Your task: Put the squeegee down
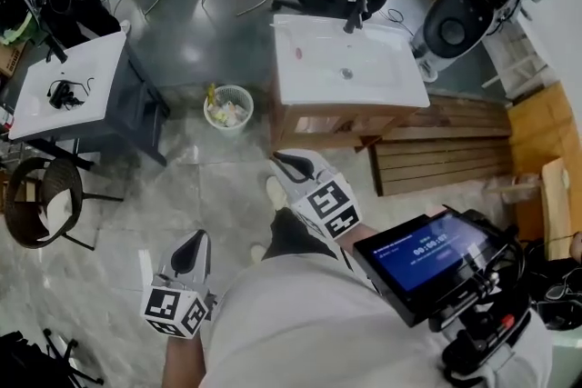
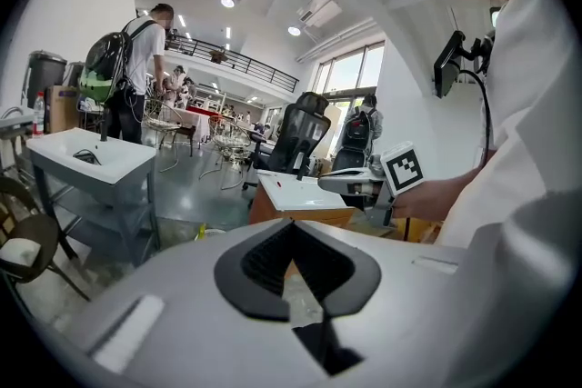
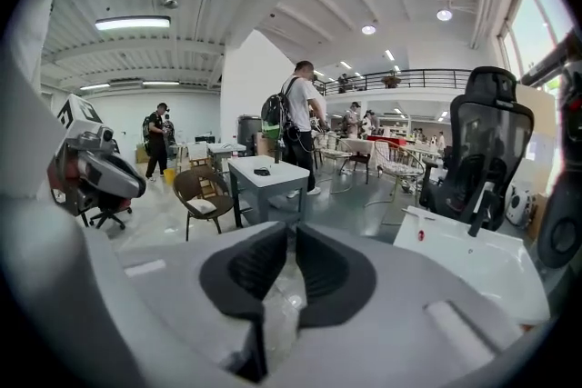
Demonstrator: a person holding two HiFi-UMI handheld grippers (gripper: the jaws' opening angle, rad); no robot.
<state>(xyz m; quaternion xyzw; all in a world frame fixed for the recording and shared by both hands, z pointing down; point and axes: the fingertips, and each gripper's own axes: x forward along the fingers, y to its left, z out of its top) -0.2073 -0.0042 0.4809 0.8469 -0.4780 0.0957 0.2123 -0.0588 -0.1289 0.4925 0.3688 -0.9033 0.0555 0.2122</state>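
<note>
Two grippers hang low in front of the person, above the floor (image 1: 209, 186). On the left gripper (image 1: 193, 248) the jaws are pressed together at the tips, with nothing in them. On the right gripper (image 1: 293, 164) the jaws stand a narrow slit apart, nothing between them. It is ahead of the left one, near the front of the sink (image 1: 364, 77). I cannot make out the squeegee in any view. A small red thing (image 1: 297, 53) lies on the sink top left of the tap (image 1: 355, 14), too small to name. A bin (image 1: 228, 107) stands just left of the sink.
</note>
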